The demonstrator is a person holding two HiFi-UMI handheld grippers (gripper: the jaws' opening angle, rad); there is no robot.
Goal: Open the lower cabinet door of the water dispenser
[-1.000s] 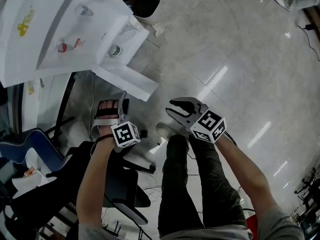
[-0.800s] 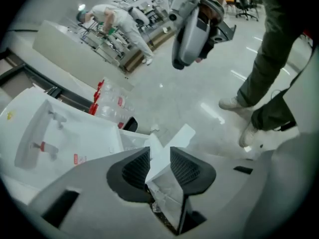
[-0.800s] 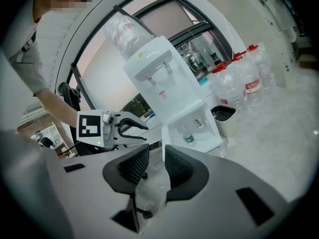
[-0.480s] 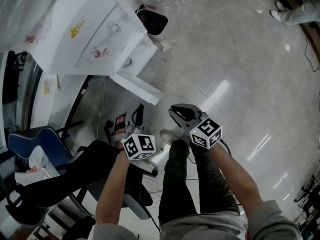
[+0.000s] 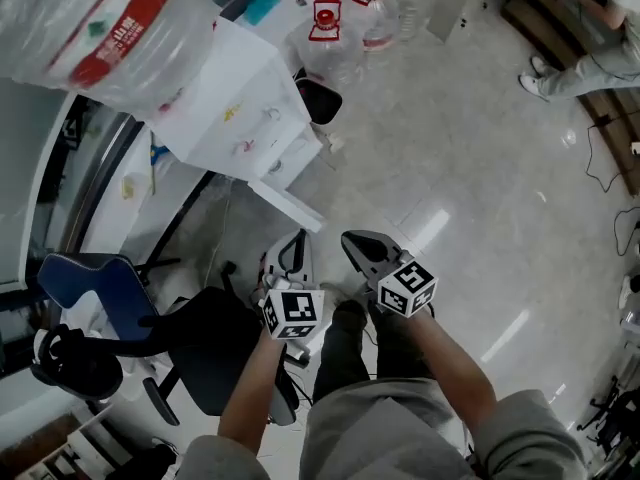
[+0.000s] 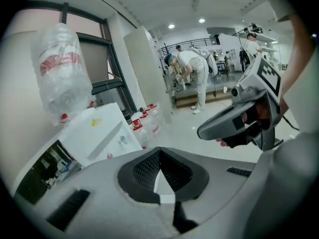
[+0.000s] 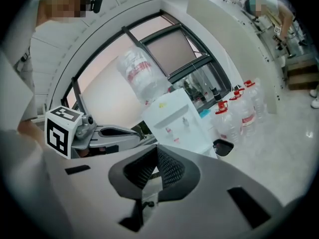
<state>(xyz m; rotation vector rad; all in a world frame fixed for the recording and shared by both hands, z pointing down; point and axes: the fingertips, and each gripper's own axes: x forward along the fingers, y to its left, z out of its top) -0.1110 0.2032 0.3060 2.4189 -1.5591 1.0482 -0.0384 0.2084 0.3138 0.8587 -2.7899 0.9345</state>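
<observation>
two hand-held grippers are seen side by side close in front of the person's body in the head view, both well apart from the water dispenser (image 5: 235,108). the left gripper (image 5: 296,243) is shown with its jaws pressed together, and in the left gripper view nothing is caught between them (image 6: 159,158). the right gripper (image 5: 355,244) is likewise closed on itself, with no object between its jaws in the right gripper view (image 7: 157,169). each gripper is also caught in the other's view, to the side and in the air. the white water dispenser is placed at the upper left of the head view, against a dark-framed window, and a large clear bottle (image 5: 100,28) with a red label is mounted on top of it. the lower cabinet door (image 5: 287,206) is seen as a white panel swung outward from the dispenser's lower front, above the pale glossy floor (image 5: 480,168). a black bin (image 5: 318,100) is set just beside the dispenser, and several red-capped water bottles (image 5: 335,38) are grouped near it. a blue chair (image 5: 90,283) and a black office chair (image 5: 210,353) are found at the lower left.
</observation>
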